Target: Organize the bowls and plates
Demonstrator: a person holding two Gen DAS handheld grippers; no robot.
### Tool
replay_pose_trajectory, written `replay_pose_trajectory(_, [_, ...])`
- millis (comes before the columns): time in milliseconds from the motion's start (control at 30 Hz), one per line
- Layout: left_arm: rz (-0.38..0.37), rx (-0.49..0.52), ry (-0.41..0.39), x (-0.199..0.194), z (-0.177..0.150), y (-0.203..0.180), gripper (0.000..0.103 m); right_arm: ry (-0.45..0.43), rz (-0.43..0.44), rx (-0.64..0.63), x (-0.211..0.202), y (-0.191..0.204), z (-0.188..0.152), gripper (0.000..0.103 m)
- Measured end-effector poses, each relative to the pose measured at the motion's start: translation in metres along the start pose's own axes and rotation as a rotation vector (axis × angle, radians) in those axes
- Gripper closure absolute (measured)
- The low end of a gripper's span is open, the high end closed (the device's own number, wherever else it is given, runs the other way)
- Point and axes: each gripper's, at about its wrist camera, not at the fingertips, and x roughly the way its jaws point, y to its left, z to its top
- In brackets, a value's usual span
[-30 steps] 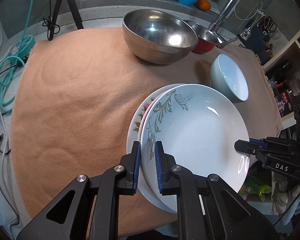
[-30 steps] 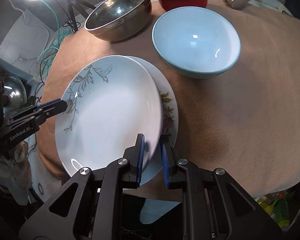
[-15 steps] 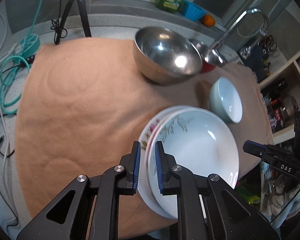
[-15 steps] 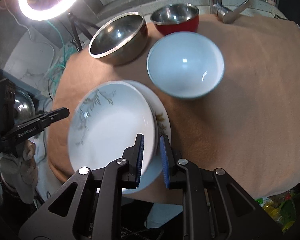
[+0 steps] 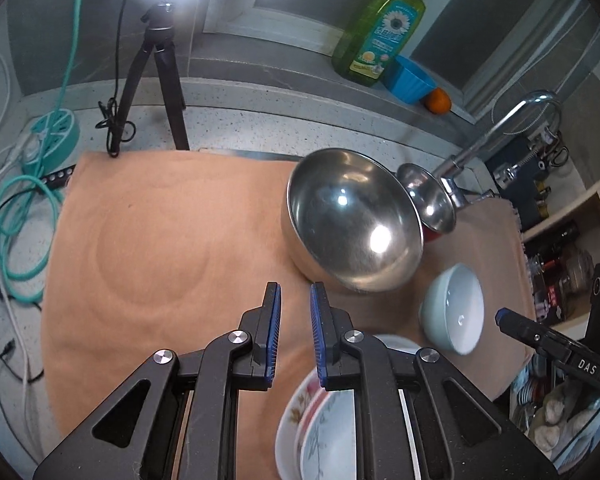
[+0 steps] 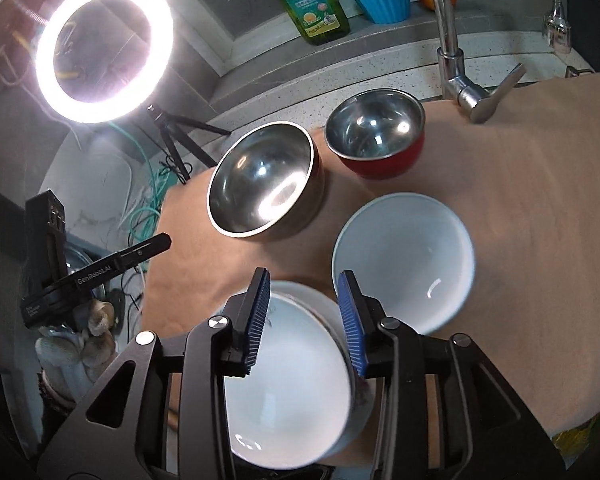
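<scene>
Two stacked plates lie at the near edge of the peach cloth (image 5: 160, 240): a leaf-patterned plate (image 5: 324, 440) on a flower-rimmed plate (image 5: 296, 408). In the right wrist view the top plate (image 6: 284, 360) sits below my fingers. My left gripper (image 5: 295, 292) is raised above the cloth, shut to a narrow gap with nothing in it. My right gripper (image 6: 304, 280) is opening above the plates' far rim, its pads off them. Beyond stand a large steel bowl (image 6: 260, 188), a red bowl (image 6: 374, 136) and a pale blue bowl (image 6: 404, 260).
A faucet (image 6: 452, 52) reaches over the cloth's back right. A ring light (image 6: 104, 48) on a tripod (image 5: 156, 60) and teal cables (image 5: 24, 232) are at the left. A green soap bottle (image 5: 380, 28), a blue cup (image 5: 410, 80) and an orange sit on the back ledge.
Both grippers have let go of the plate rims, risen and drawn back from the stack. The right jaws have spread apart. The plates stay on the cloth.
</scene>
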Motion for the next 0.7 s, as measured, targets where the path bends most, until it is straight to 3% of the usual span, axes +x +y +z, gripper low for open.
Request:
replay_pose_trajectory(67, [0.002, -0.018, 0.005, 0.008, 0.008, 0.003, 0.084, 0.008, 0.011, 0.016, 0.01, -0.001, 0.008, 0.067])
replay_pose_trajectory(333, [-0.01, -0.076, 0.038, 0.035, 0.032, 0.013, 0.084, 0.029, 0.012, 0.026, 0.047, 0.003, 0.035, 0.067])
replay_pose_trajectory(700, [0.008, -0.062, 0.058, 0.054, 0.045, 0.012, 0.084, 0.064, -0.001, 0.045, 0.082, 0.001, 0.055, 0.067])
